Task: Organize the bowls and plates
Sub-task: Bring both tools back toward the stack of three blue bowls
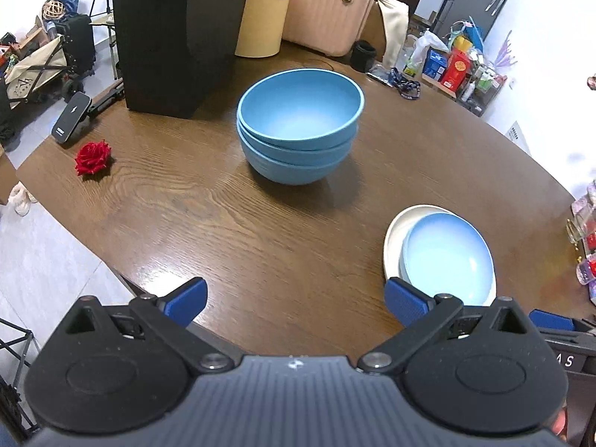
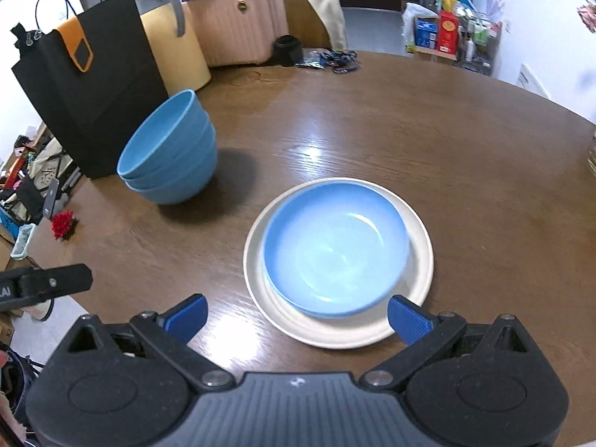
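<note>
Both grippers held low, side by side, pointing fwd. Left gripper (image 1: pixel 296 303): blue pads (image 1: pixel 186 301) spread wide apart, nothing betw. them. Right gripper (image 2: pixel 298 316): jaws likewise spread wide, blue fingertips (image 2: pixel 408 318) clear of any contact, gap betw. them empty. A fingertip of the holding hand (image 1: pixel 557 422) shows behind the left gripper's body

Three nested blue bowls (image 1: pixel 300 126); blue plate (image 2: pixel 335 257) atop cream plate (image 2: pixel 419 238).

Right gripper (image 1: pixel 558 339) body, at 4 o'clock in left wrist view: "AS", white letters, cut off.
Left gripper (image 2: pixel 44 287) body, at 9 o'clock in right wrist view: "LAI", partly cut off.
Other labels: too blurred to read.
</note>
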